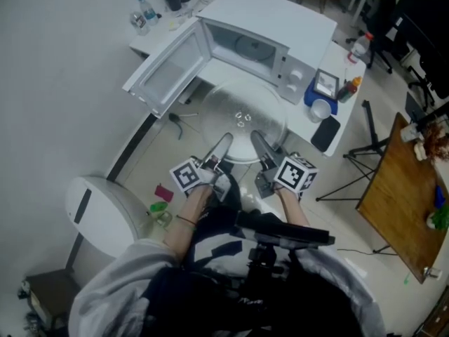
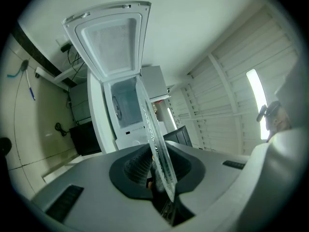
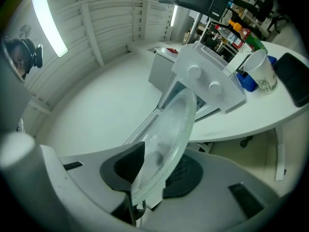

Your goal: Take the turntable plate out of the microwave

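Glass turntable plate [image 1: 242, 121] — outside open microwave [image 1: 275, 14]

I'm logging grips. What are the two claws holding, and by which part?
Both the left claw and right claw clamp the glass turntable plate by its near rim.

Turntable plate [image 1: 242, 121]: clear glass, rim hard to trace in head view where it overlaps the floor and the tabletop's [image 1: 349, 114] front edge. Its near rim drops between the pads [image 2: 130, 170] of the left gripper [image 2: 158, 185] and the pads [image 3: 120, 166] of the right gripper [image 3: 145, 180], contact line itself out of sight. Edge-on plate cuts across the microwave [image 2: 123, 108] cavity in left gripper view and covers its lower front in right gripper view; in head view the wooden table [image 1: 396, 188] is cut by the right edge, and the bottles [image 1: 142, 12] at the tabletop's far left corner are too small to read.
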The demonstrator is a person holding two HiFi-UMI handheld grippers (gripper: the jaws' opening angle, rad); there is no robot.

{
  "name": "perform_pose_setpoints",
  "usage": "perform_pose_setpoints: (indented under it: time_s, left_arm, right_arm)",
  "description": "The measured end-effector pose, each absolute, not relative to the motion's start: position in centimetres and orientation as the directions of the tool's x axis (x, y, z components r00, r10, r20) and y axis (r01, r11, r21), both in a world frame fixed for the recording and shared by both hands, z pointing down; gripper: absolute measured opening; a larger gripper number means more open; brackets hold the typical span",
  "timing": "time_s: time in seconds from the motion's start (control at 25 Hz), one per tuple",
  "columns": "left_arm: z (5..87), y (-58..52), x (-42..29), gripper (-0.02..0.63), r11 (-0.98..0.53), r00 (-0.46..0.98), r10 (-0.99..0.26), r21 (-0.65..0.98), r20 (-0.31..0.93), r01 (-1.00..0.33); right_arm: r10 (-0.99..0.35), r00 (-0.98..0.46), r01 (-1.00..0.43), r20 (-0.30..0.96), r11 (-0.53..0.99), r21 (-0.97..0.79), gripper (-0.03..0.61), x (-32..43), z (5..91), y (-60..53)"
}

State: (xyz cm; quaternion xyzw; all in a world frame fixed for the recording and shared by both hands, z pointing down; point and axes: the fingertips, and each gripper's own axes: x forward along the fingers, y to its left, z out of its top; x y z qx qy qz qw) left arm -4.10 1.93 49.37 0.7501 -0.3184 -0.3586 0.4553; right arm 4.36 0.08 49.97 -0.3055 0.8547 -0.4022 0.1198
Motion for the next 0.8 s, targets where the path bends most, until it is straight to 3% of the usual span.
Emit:
perform_pose_setpoints:
  time_s: [0.24, 0.8]
  left_arm:
    - [48.5, 2.9, -4.0, 0.044, -0.393, 0.527, -0.81, 0.905, -0.258, -0.162]
    - [48.1, 3.9, -4.1, 0.044, -0.381, 0.516, -0.822, 0.905, -0.239, -0.188]
  right_arm:
    - [-0.596, -0.803, -0.373, -0.012, 0.519, -0.769, 0.094, 4.2, 49.4, 1.0]
    - [-0.59, -0.808, -0.385, -0.003, 0.531, -0.754, 0.094, 4.3, 48.6, 1.8]
